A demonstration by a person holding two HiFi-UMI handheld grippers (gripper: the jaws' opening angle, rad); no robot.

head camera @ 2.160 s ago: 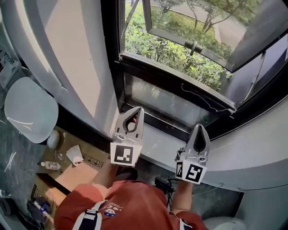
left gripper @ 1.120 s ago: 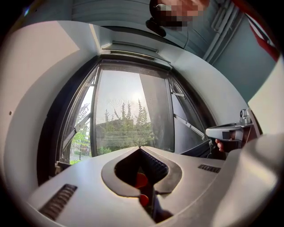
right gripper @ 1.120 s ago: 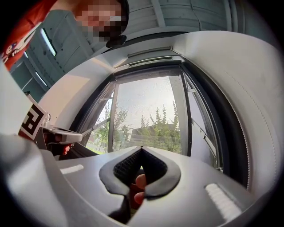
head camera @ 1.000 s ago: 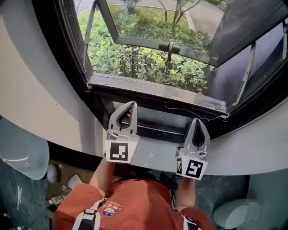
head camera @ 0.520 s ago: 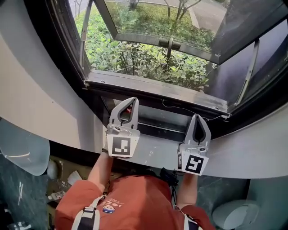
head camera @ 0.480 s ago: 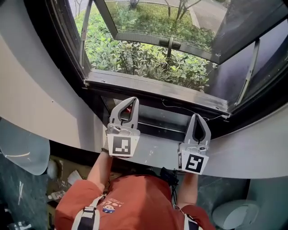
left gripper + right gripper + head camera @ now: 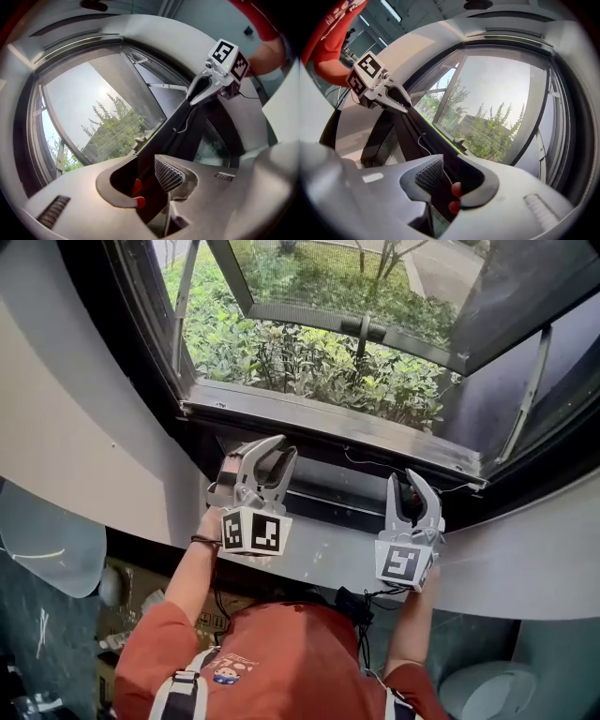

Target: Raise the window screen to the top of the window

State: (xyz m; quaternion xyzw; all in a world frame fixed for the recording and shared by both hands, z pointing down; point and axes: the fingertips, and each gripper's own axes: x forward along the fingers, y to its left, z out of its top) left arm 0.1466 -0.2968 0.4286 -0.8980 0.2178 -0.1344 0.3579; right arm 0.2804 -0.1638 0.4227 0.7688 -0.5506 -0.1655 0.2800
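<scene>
Since the earlier frames both grippers sit lower and rolled over, and their jaws have just been opening. Left gripper and right gripper each stand partly open, pads not pressing, astride the window screen's dark bar. It runs left to right along the window opening's near edge, beyond the pale sill.

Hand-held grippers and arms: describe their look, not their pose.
The left hand-held gripper and right hand-held gripper are grey, each with two curved fingers, ridged pads and a black-and-white marker cube. Short red-orange sleeves; a dark band on the left wrist.
</scene>
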